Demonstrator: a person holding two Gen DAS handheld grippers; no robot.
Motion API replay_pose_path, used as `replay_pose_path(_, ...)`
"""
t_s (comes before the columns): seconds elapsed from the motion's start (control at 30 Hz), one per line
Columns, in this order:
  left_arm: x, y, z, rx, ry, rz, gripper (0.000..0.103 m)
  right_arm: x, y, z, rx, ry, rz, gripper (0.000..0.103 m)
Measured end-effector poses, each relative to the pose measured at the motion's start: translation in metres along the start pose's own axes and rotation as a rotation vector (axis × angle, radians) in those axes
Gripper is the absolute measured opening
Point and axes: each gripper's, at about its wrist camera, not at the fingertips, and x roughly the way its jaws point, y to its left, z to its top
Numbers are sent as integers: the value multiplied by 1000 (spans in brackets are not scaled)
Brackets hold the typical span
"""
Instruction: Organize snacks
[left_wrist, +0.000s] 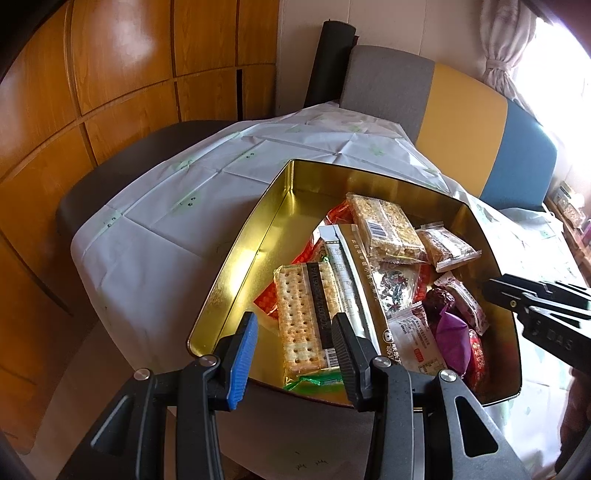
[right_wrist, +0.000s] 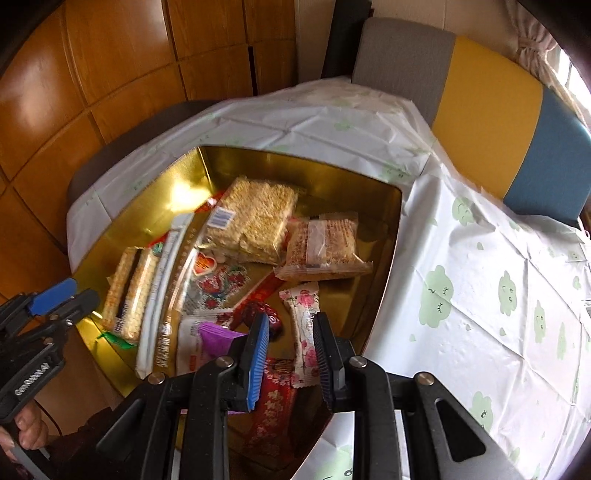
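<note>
Snacks (left_wrist: 384, 280) heaped in tin (left_wrist: 236, 266) on counter (left_wrist: 155, 229); none outside. Left gripper (left_wrist: 295, 350), right gripper (right_wrist: 290, 350): jaws apart, empty. Judged nearly finished.

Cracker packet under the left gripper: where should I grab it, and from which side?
Grip the cracker packet across its narrow width at the near end, coming from above. It lies flat and long, pointing away from the open left gripper, whose fingers already straddle it.

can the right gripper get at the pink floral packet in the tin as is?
Probably yes. The right gripper is open above the pink floral packet, which lies on top at the gold tin's near edge; nothing covers it.
</note>
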Motion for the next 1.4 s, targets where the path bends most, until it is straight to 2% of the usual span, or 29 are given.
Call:
replay_pose_path(0.03, -1, 0, 0, 0, -1, 1, 42, -4, 1, -2, 12, -16, -3, 32)
replay_pose_path(0.07, -2, -2, 0, 1, -2, 3, 43, -8, 1, -4, 26, -31, -5, 33)
replay_pose_path(0.47, -19, -16, -7, 31, -41, 18, 43, -51, 12, -38, 138, -180, -82, 35)
replay_pose_path(0.9, -32, -25, -18, 42, -66, 20, 47, -64, 9, -69, 206, -212, -146, 38)
replay_pose_path(1.13, -36, -31, -21, 59, -72, 20, 47, -65, 11, -76, 210, -209, -155, 38)
replay_pose_path(1.4, -40, -34, -22, 64, -96, 21, 54, -67, 11, -78, 208, -218, -175, 38)
